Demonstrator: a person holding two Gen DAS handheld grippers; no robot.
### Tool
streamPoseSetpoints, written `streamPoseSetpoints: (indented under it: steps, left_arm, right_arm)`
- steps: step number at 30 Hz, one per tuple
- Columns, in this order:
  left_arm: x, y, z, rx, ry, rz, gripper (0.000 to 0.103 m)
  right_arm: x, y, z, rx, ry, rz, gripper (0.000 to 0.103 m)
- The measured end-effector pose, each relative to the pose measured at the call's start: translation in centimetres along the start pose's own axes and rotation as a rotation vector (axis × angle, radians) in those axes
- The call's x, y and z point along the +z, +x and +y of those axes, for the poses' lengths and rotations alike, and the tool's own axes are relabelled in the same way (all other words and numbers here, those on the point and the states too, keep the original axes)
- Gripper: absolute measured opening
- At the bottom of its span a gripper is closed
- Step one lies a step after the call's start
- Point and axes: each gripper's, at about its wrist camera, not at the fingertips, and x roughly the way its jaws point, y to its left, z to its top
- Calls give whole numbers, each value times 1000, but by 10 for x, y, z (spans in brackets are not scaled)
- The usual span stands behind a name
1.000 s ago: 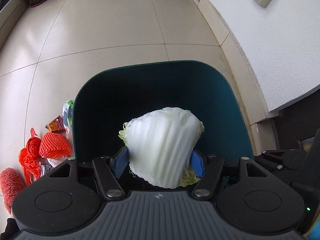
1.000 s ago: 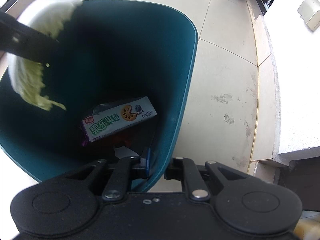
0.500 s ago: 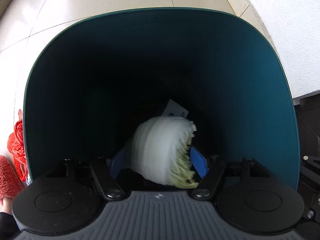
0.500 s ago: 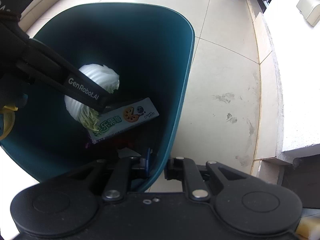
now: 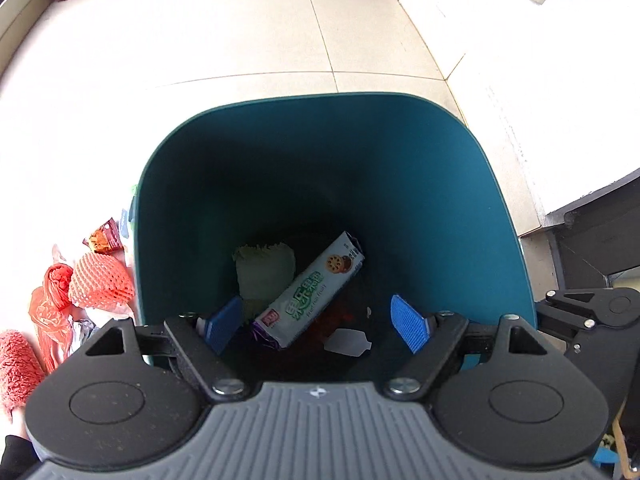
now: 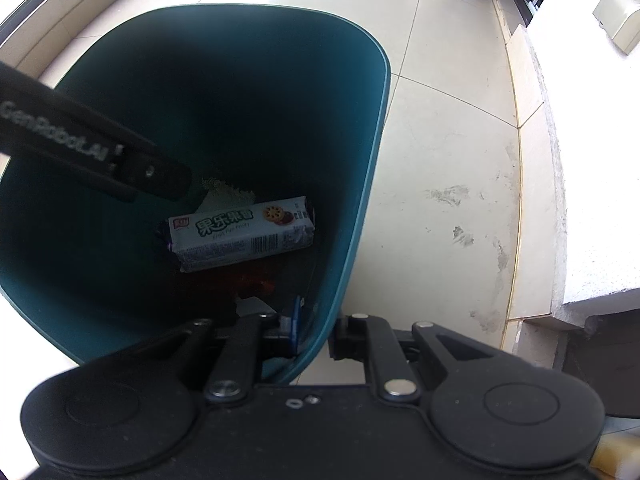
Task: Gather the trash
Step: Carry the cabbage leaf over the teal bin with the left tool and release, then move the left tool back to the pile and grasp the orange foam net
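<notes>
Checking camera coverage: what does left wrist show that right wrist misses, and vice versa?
Left wrist only: trash still on the floor left of the bin: red foam net, red plastic bag, small snack wrapper; the left gripper with jaws opening, nothing between them.

Right wrist only: the right gripper clamped on the bin wall; scuffed floor tiles to the right.

Both: the teal bin, the biscuit pack and the cabbage piece inside it.
</notes>
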Motion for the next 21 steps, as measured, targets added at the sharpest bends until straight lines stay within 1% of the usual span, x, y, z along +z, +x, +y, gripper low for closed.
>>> streamPoseSetpoints:
  steps: [4,10,14,21]
  left_arm:
    - [-2,-23,-3,-13,-21,-45,81]
    - [-5,-59,10,21,-39,-119,81]
    - [-13,-84,31,44,-54,-149,81]
    - [-31,-109,77,82,-104,-186,81]
  right_arm:
    - [1,1,2,-5,-3,1,12]
    - [1,2,7,-16,-4,2,12]
    - [1,3,10,-21,-3,5,13]
    - [0,3,7,-1,14,3,13]
